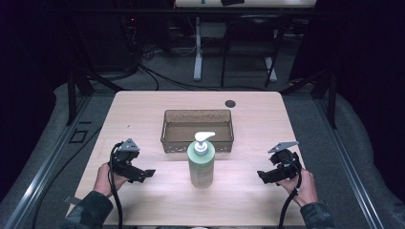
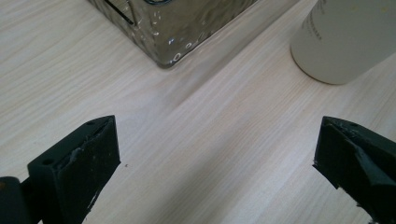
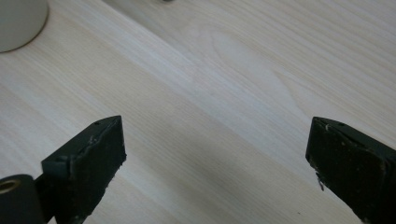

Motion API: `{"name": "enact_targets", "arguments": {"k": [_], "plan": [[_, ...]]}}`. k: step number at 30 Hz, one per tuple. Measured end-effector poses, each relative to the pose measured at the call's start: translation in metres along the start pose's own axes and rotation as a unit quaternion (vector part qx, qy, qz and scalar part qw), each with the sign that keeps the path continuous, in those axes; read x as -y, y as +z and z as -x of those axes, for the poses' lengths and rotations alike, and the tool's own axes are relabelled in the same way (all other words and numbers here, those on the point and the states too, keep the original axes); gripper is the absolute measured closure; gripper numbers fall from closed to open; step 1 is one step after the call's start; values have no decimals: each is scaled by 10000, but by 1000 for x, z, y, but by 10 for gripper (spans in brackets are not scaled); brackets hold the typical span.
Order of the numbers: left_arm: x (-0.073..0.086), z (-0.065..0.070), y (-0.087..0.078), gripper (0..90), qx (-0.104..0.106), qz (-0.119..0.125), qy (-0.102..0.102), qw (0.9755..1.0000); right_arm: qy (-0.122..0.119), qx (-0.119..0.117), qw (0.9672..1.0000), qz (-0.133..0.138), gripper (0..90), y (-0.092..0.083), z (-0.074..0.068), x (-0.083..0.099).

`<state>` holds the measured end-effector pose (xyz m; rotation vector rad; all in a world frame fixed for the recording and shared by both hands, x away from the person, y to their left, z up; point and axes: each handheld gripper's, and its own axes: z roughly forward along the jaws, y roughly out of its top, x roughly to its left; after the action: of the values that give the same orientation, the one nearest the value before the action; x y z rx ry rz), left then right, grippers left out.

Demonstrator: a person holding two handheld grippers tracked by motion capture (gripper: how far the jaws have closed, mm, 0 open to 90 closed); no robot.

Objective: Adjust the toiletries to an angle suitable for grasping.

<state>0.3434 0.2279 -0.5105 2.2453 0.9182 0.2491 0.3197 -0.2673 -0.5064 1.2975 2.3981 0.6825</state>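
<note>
Left gripper (image 1: 143,174) lower left, right gripper (image 1: 265,176) lower right; both with jaws spread wide, nothing between, over bare table (image 1: 248,200). Pump bottle (image 1: 201,164) stands frame centre between them, just before the basket (image 1: 197,143).

a pale wooden table (image 1: 143,109) stands lit in an otherwise dark room, on grey floor (image 1: 172,76) strewn with black cables (image 1: 148,71). behind it, a second desk on white legs (image 1: 197,47); dark frames, possibly rig struts (image 1: 71,90), flank the scene.
</note>
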Motion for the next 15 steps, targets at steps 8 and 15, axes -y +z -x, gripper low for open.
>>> {"name": "enact_targets", "arguments": {"k": [8,15], "plan": [[-1,1,2,1,121,-39,2,9999,-214,-112,9997,-62,48,4,-5,-2],[-12,12,3,1,341,92,138,9993,-421,-63,9986,-315,30,11,-1,0]]}}
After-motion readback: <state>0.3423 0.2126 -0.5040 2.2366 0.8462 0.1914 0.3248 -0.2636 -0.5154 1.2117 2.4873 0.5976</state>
